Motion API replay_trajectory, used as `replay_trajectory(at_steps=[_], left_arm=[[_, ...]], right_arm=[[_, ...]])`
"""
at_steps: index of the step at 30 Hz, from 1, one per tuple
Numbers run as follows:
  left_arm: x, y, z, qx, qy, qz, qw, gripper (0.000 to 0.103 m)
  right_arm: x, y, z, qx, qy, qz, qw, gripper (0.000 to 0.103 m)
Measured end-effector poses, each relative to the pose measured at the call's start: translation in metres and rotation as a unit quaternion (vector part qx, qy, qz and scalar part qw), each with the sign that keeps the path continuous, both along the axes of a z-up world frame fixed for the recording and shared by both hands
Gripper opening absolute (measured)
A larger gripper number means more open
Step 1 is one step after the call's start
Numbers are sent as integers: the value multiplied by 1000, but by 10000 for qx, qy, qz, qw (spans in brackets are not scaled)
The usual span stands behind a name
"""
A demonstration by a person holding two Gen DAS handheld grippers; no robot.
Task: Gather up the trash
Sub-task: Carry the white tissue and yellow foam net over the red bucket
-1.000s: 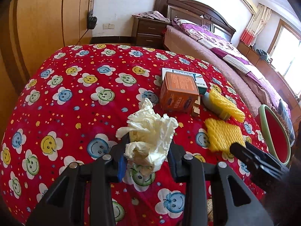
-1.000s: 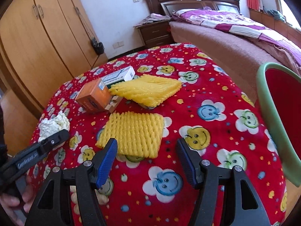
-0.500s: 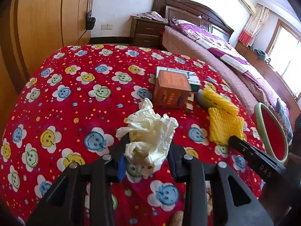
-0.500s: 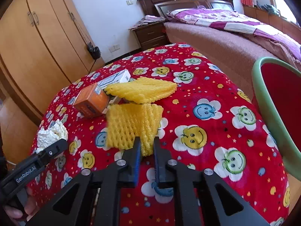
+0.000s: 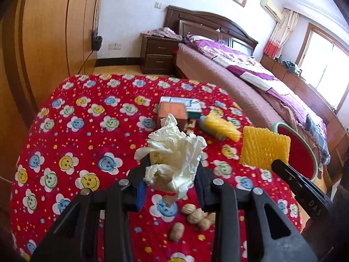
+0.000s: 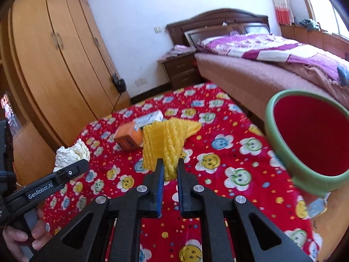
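Note:
My left gripper [image 5: 171,182] is shut on a crumpled white paper wad [image 5: 172,152] and holds it above the red smiley tablecloth [image 5: 76,131]. My right gripper [image 6: 169,172] is shut on a yellow foam net [image 6: 163,146], lifted off the cloth; the net also shows in the left wrist view [image 5: 265,147]. The green-rimmed red bin [image 6: 309,139] stands just right of the table, to the right of the net. The wad also shows in the right wrist view [image 6: 70,154], at the left.
An orange box [image 5: 173,110], a white carton [image 5: 192,104], a second yellow foam net [image 5: 221,126] on a grey object lie at mid table. Several walnuts [image 5: 195,215] lie near the front edge. A wardrobe stands left, a bed [image 6: 272,65] right.
Both grippers have risen with their loads. The right gripper shut on the yellow foam net and lifted it off the cloth. The left still holds the paper wad.

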State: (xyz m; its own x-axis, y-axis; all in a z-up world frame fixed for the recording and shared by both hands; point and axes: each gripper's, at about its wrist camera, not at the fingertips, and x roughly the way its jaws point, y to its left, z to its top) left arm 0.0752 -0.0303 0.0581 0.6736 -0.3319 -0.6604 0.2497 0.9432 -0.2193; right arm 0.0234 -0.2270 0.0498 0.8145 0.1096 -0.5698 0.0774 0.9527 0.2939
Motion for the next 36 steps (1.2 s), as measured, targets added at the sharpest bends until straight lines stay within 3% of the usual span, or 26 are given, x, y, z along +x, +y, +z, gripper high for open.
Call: replay_trajectory(at_steps=[7,16,28,36], left_arm=[[-18,-14,21,-144,-113,-236,9996,36],[-30,-36,33,-278,-131,-506,9982,36],[-24,-82,35,-367,-99,-963,9946,36],[-19,-137,35,-247,-105,-1437,9893,36]], right_arm=[[-29,-16,24,19,-447,-184,9988,10],[-53,-39,33,167,-723,-388,9965,10],[-69,-81,31,358,-830,-822,9925,10],[-83,-123,25,504,-870,-1307,9863,10]])
